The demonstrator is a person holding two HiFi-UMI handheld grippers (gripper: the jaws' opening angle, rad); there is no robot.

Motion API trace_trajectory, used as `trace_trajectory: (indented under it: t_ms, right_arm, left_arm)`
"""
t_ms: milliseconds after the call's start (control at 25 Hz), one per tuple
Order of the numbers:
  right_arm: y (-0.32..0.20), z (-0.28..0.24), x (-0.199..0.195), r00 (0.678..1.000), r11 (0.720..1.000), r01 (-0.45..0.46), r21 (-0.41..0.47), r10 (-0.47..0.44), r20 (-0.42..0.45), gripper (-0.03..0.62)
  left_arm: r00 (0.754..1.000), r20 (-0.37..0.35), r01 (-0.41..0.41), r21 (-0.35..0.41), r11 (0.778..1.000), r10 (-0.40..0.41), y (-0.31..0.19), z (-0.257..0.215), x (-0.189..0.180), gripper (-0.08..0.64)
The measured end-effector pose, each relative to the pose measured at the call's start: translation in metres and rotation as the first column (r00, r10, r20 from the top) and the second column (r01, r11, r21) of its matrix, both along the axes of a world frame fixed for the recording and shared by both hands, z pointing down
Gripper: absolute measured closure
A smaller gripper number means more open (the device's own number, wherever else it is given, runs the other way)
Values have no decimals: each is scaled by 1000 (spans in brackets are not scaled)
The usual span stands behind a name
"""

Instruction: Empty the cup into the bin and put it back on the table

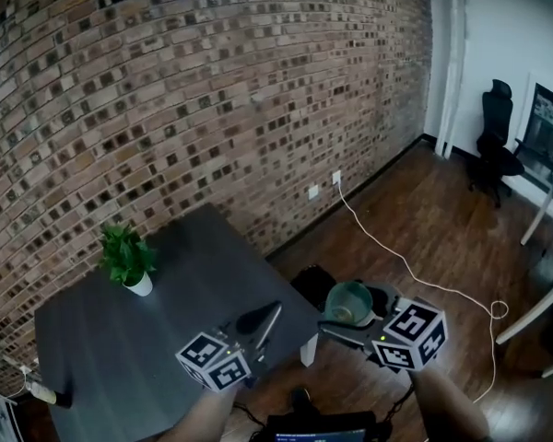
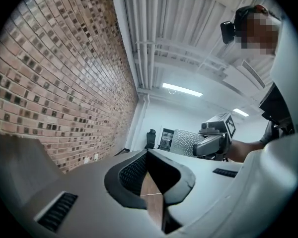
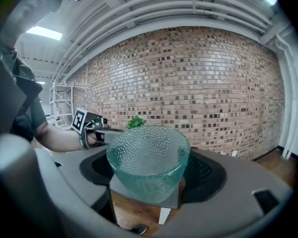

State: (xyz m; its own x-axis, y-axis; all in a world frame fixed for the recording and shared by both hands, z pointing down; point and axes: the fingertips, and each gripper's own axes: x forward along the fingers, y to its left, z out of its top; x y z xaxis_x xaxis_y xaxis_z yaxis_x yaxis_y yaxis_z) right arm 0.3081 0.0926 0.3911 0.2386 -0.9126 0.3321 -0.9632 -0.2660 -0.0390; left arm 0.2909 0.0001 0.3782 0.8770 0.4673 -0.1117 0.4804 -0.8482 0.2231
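My right gripper (image 3: 148, 185) grips the cup (image 3: 146, 155) just beside the table (image 1: 120, 348); my left gripper (image 2: 150, 180) is closed, empty

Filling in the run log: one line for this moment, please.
right tool: shut on cup | cup: held off the table, above floor | left tool: shut, empty

The plant (image 1: 126, 258) stands on the table (image 1: 111, 348); the cup (image 1: 348, 303) hangs right of its edge.
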Motion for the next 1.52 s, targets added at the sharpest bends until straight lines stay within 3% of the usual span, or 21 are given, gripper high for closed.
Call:
trace_trajectory:
  t_ms: [440, 720, 1080, 1520]
  right_arm:
    - [-22, -4, 103, 1000, 1000, -26, -1, 26, 8, 193]
    - [-42, -5, 151, 999, 1000, -26, 3, 26, 24, 193]
    - [-59, 5, 204, 999, 999, 30, -40, -28, 45, 193]
    - [-81, 7, 286, 986, 986, 158, -54, -155, 63, 193]
  left_arm:
    - [1000, -14, -28, 13, 1000, 28, -23, -12, 104, 569]
    - [1000, -7, -25, 6, 1000, 26, -44, -9, 148, 569]
    - [999, 4, 33, -5, 999, -33, -63, -9, 191, 569]
    - [987, 25, 154, 78, 985, -157, -81, -6, 265, 569]
